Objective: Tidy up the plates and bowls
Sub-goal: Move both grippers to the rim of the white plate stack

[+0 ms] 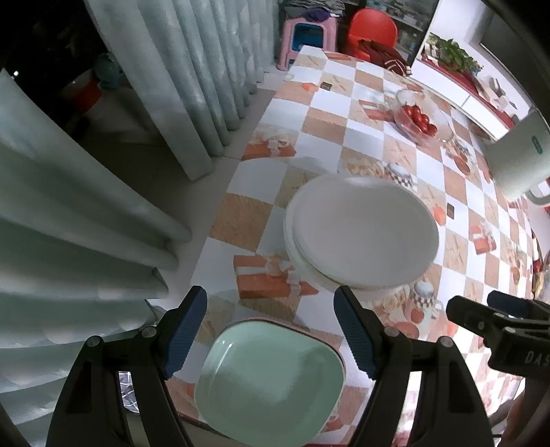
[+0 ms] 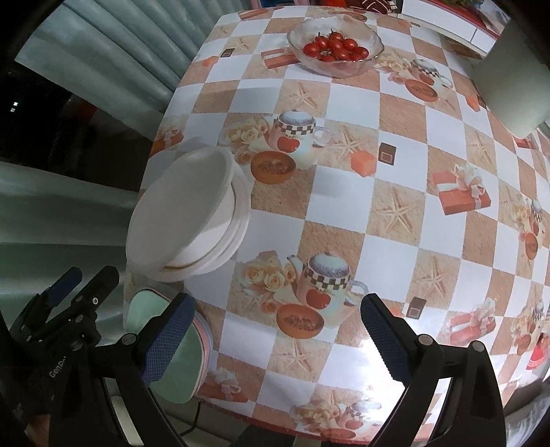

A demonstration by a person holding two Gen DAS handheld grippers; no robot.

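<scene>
A stack of white round plates [image 1: 364, 230] sits on the checked tablecloth near the table's left edge; it also shows in the right wrist view [image 2: 192, 209]. A mint green square plate [image 1: 271, 381] on a pink one lies at the near corner, also in the right wrist view [image 2: 182, 364]. My left gripper [image 1: 270, 333] is open and empty, hovering over the green plate. My right gripper [image 2: 278, 340] is open and empty, above the tablecloth to the right of the green plate. The right gripper also shows at the right edge of the left wrist view [image 1: 495, 316].
A glass bowl of cherry tomatoes [image 2: 335, 48] stands at the far side of the table [image 2: 378, 192]. A white jug-like container [image 2: 515, 79] stands at the far right. Curtains [image 1: 103, 206] hang past the table's left edge. Stools and a red chair [image 1: 373, 31] stand beyond.
</scene>
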